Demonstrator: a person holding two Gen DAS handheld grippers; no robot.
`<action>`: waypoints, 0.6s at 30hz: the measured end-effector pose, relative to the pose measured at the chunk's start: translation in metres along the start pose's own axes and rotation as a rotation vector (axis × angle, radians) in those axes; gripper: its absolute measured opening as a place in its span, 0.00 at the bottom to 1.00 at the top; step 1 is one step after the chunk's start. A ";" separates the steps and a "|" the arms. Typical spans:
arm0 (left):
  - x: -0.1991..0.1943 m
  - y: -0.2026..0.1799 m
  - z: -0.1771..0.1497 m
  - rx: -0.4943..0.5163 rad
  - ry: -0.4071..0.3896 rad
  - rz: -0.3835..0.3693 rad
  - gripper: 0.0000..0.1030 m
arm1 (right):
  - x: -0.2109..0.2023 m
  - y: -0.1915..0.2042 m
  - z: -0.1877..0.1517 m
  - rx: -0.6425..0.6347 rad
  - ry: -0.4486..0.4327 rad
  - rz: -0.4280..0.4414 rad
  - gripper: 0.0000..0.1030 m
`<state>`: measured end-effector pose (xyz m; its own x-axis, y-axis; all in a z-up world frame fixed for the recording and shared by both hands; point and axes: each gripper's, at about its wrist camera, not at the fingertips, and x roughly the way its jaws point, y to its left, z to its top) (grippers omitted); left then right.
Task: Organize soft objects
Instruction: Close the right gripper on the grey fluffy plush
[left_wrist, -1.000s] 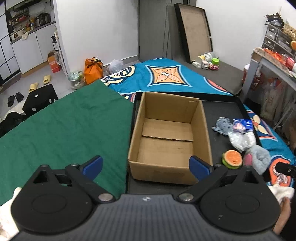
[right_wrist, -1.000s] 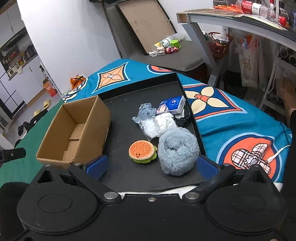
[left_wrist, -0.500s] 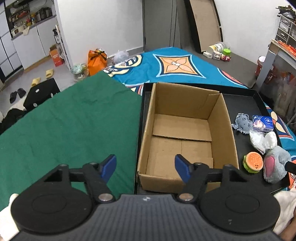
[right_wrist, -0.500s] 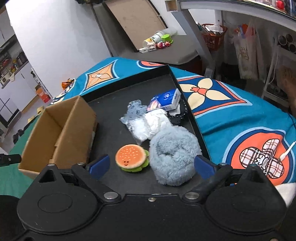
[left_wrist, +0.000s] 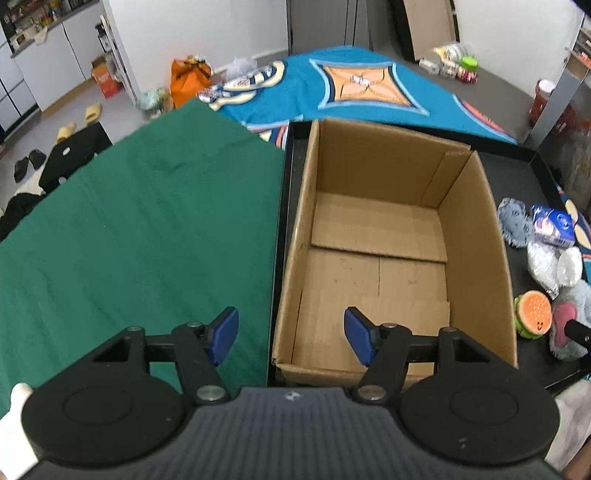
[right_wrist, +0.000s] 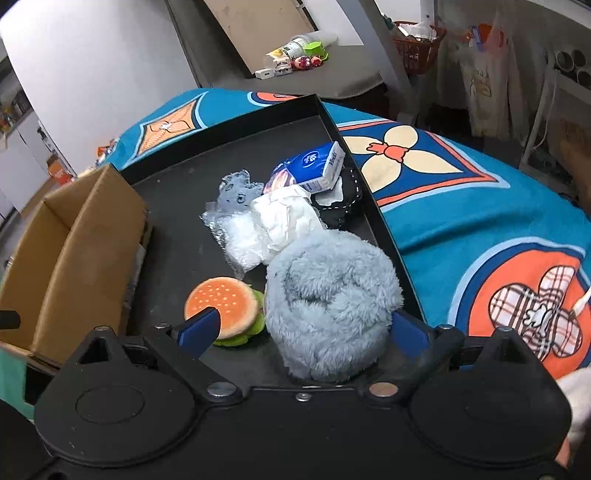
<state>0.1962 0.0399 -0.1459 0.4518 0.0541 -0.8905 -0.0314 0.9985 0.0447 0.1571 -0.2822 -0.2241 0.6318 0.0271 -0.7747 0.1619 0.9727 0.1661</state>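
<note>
On the bed, a black tray (right_wrist: 384, 225) sits over a blue patterned blanket (right_wrist: 461, 206), w/ a green cloth (left_wrist: 140, 236) spread alongside. It corrals everything, prob. so the soft stuff can't roll off. Biggest item on it: an open cardboard box (left_wrist: 476, 236), empty, flaps down inside, mouth up. That's likely the drop-off for sorting.

Left gripper (left_wrist: 290, 334) straddles the box's near-left wall, one pad over the green cloth, the other inside the box. Jaws are closing, the cardboard wall between them but pads not pressing yet; looks like it means to pin the box steady.

Right gripper (right_wrist: 301, 326) is spread wide, low over the fluffy grey-blue plush (right_wrist: 332, 295), which sits between the pads w/o clear contact. Wide stance fits a bulky, squashy target.

Beside the plush, touching it: a burger plush (right_wrist: 221, 306), partly behind the left pad. Further back, heaped against the tray's right wall: a white crumpled cloth (right_wrist: 284, 218), a bagged white fluffy thing (right_wrist: 236, 240), a blue tissue pack (right_wrist: 314, 168), a small grey plush (right_wrist: 236, 190), a black stitched item (right_wrist: 343, 206).

Nothing boxed yet.
</note>
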 end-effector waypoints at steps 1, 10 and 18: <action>0.002 0.000 0.000 0.001 0.012 0.003 0.60 | 0.002 0.000 0.000 -0.005 0.001 -0.005 0.96; 0.010 -0.007 -0.002 0.037 0.051 0.051 0.14 | 0.010 -0.007 -0.001 0.012 0.012 -0.011 0.85; 0.000 -0.008 -0.004 0.043 0.049 0.031 0.09 | 0.007 -0.009 -0.004 0.011 0.004 -0.014 0.66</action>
<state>0.1926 0.0320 -0.1477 0.4072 0.0859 -0.9093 -0.0062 0.9958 0.0913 0.1569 -0.2901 -0.2341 0.6266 0.0140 -0.7792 0.1795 0.9704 0.1618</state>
